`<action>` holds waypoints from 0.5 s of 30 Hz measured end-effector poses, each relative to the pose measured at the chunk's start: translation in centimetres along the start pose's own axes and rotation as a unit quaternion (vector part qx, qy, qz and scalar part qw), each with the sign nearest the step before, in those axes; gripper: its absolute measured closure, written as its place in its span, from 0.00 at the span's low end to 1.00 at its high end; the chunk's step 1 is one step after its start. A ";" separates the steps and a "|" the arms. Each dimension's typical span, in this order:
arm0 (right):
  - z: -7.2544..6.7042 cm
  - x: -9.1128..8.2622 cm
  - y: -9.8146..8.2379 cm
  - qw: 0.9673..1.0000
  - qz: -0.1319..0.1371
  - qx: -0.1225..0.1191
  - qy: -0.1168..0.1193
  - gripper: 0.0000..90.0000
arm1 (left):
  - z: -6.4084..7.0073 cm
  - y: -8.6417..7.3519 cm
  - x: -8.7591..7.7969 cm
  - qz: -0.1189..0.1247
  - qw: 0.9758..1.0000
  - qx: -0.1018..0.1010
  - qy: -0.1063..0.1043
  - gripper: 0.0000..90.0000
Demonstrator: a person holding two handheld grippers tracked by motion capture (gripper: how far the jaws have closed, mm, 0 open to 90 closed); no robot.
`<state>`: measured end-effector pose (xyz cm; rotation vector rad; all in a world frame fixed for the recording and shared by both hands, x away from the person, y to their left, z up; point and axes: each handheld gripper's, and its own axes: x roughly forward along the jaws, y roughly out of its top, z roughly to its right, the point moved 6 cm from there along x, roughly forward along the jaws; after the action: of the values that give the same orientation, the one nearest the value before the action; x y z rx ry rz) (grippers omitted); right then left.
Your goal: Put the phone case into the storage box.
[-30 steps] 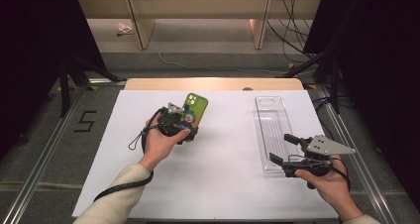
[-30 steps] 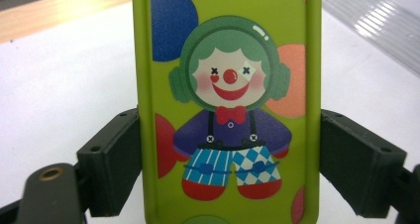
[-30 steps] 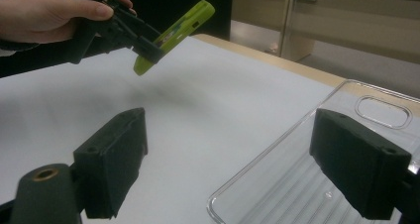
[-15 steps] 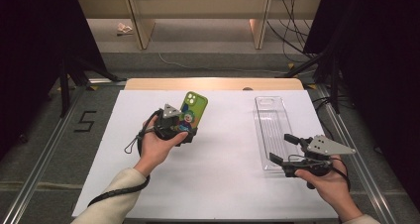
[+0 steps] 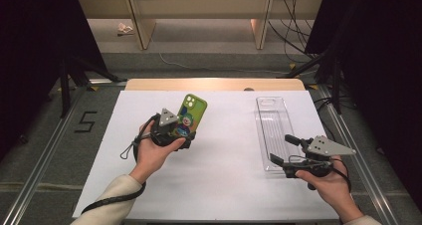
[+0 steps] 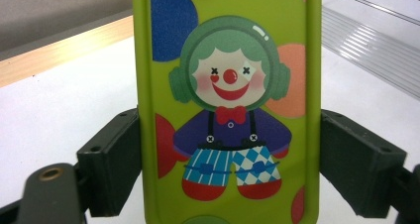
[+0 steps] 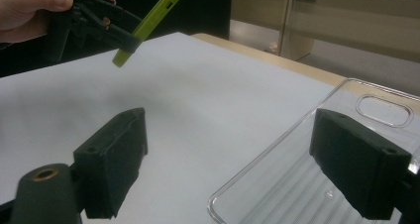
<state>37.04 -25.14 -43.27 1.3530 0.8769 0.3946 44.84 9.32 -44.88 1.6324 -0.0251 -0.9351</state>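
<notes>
A green phone case (image 5: 193, 111) (image 6: 228, 85) printed with a clown is held tilted above the white table (image 5: 224, 185). My left gripper (image 5: 180, 133) (image 6: 230, 159) is shut on its two long edges. The same green phone case (image 7: 148, 21) and left gripper (image 7: 94, 16) appear far off in the right gripper view. A clear phone case (image 5: 272, 119) (image 7: 277, 184) lies flat at the right. My right gripper (image 5: 281, 149) (image 7: 231, 117) stands open at the clear case's near end. One jaw is over the case and the other over bare table, and neither presses on anything.
A wooden strip (image 5: 214, 84) edges the table's far side. Metal rails (image 5: 45, 150) run along both sides on the floor, with a painted 5 (image 5: 85, 121) at the left. Shelving legs (image 5: 142, 26) and cables (image 5: 298, 31) stand beyond the table.
My left hand with the green case has shifted a little to the left and nearer the person. The right gripper and clear case have kept still.
</notes>
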 end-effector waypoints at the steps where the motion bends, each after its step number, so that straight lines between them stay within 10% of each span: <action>1: 0.0 0.0 0.0 1.000 0.000 -0.001 0.000 0.18 | 0.1 0.0 -0.1 0.000 1.000 0.001 -0.001 0.18; 15: 0.0 0.1 0.0 1.000 0.000 0.000 -0.002 0.18 | 1.0 -0.5 -1.1 0.015 1.000 0.017 -0.011 0.18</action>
<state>37.10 -25.11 -43.27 1.3535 0.8729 0.3919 43.27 9.17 -44.63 1.6494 -0.0812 -0.9342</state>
